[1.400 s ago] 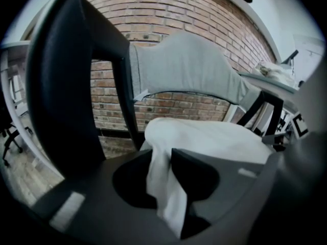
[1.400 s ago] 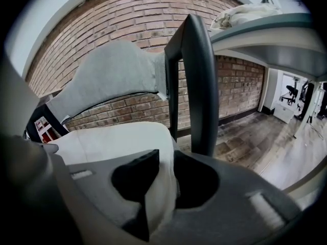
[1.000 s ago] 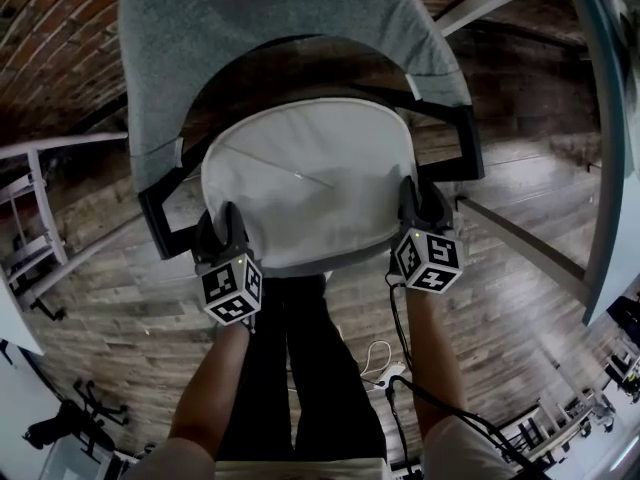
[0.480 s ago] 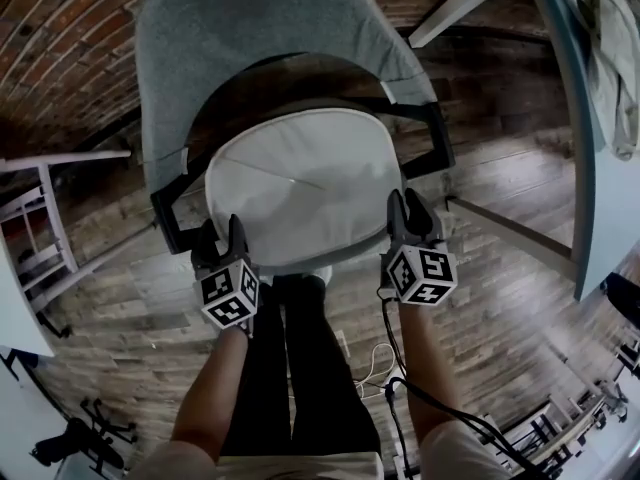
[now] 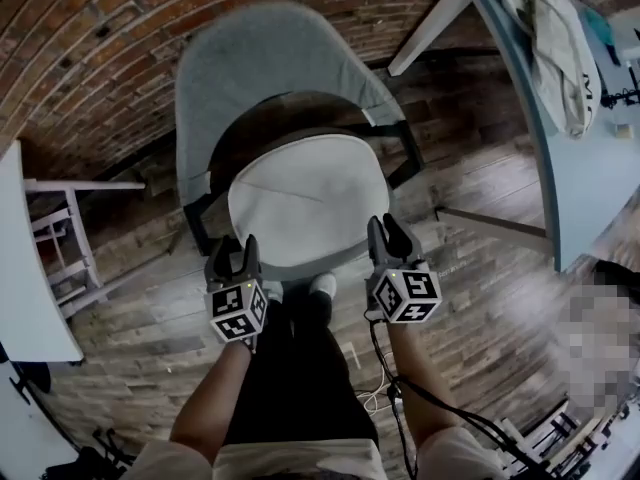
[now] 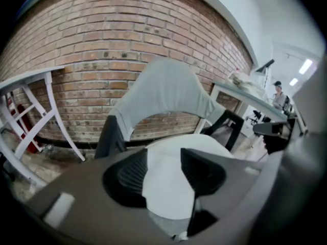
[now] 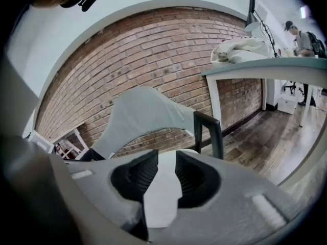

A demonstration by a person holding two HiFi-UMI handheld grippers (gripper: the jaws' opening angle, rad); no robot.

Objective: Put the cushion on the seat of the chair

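The cushion [image 5: 310,203] lies flat on the seat of the chair [image 5: 265,68], white under the grey back. Both grippers are held at the front of the seat, clear of the cushion. The left gripper [image 5: 236,244] is off the front-left corner, with its jaws spread wide and nothing between them. The right gripper [image 5: 384,230] is by the front-right edge. Its jaws are closing with a gap between them, and they pinch nothing.

In the left gripper view the cushion [image 6: 166,188] shows through the gap of the left gripper [image 6: 163,170], well beyond the pads. In the right gripper view a narrower strip of cushion [image 7: 161,193] shows beyond the right gripper [image 7: 166,175].

Only the head view shows the cushion's whole outline, with the person's legs [image 5: 300,368] below its front edge. The gripper views show the chair's back from the front, arched against a brick wall [image 6: 102,45]. The right one shows the table [image 7: 265,65] from the side, with a cloth [image 7: 240,50] heaped on top. The left one shows a white rack [image 6: 30,101] left of the chair.
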